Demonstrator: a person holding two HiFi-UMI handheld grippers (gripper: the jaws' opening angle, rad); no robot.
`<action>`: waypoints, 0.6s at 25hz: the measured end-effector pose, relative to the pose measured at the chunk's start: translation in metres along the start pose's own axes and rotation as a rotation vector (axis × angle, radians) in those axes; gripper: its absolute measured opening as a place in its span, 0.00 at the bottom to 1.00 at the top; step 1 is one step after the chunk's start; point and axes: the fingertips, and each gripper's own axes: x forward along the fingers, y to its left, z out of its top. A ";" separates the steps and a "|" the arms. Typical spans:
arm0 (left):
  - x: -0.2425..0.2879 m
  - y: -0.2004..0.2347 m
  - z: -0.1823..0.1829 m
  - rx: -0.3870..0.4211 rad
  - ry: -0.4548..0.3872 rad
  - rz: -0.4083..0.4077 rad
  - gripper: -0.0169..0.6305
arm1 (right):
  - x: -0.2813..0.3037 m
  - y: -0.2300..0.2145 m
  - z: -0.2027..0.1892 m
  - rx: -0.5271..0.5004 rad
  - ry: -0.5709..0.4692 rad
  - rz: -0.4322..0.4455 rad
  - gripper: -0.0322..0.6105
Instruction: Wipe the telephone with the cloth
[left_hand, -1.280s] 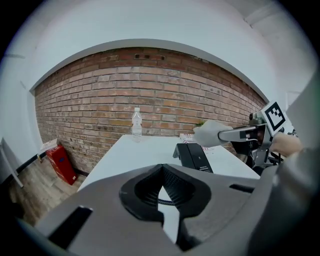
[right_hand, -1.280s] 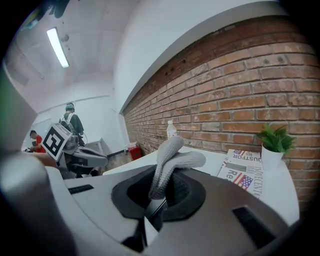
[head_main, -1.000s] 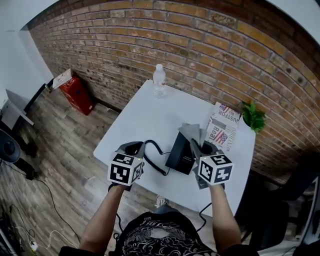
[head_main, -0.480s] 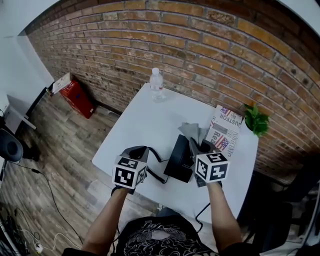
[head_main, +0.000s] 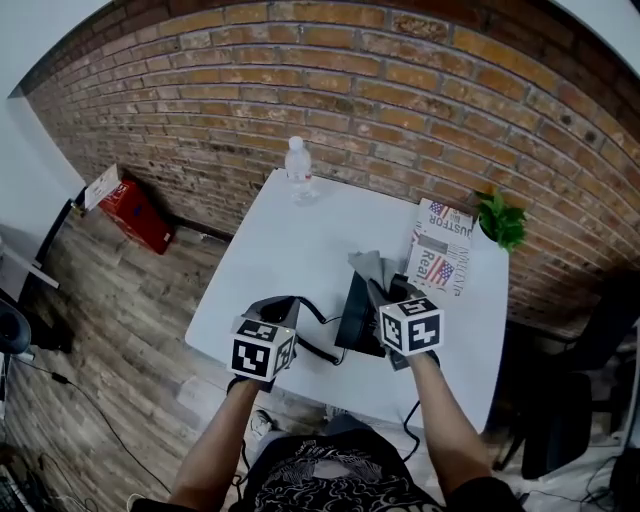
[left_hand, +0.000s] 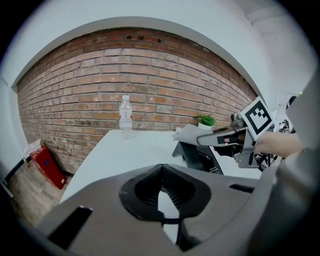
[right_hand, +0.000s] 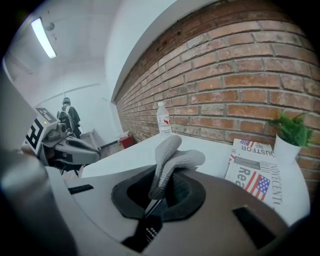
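Right gripper (right_hand: 161, 191) pinches the cloth (right_hand: 172, 157); left gripper (left_hand: 161, 192) clamps the cord (head_main: 320, 352).

telephone (head_main: 350, 315) half hidden behind right claw (head_main: 381, 290), newspaper (head_main: 437, 250) small print unreadable

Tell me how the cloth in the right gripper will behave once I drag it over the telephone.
The cloth flops over in a soft fold where the right gripper pinches it, so it will probably bunch rather than push flat. Its knitted-looking surface likely drags, not slides, on the telephone. It looks light.
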 end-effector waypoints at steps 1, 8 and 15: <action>0.000 0.001 -0.001 0.002 0.000 -0.016 0.04 | 0.000 0.002 -0.002 0.001 0.003 -0.012 0.07; -0.007 -0.001 -0.001 0.048 0.000 -0.113 0.04 | -0.001 0.018 -0.013 0.027 0.009 -0.071 0.07; -0.015 0.009 -0.006 0.066 -0.001 -0.158 0.04 | -0.002 0.029 -0.023 0.066 0.025 -0.123 0.07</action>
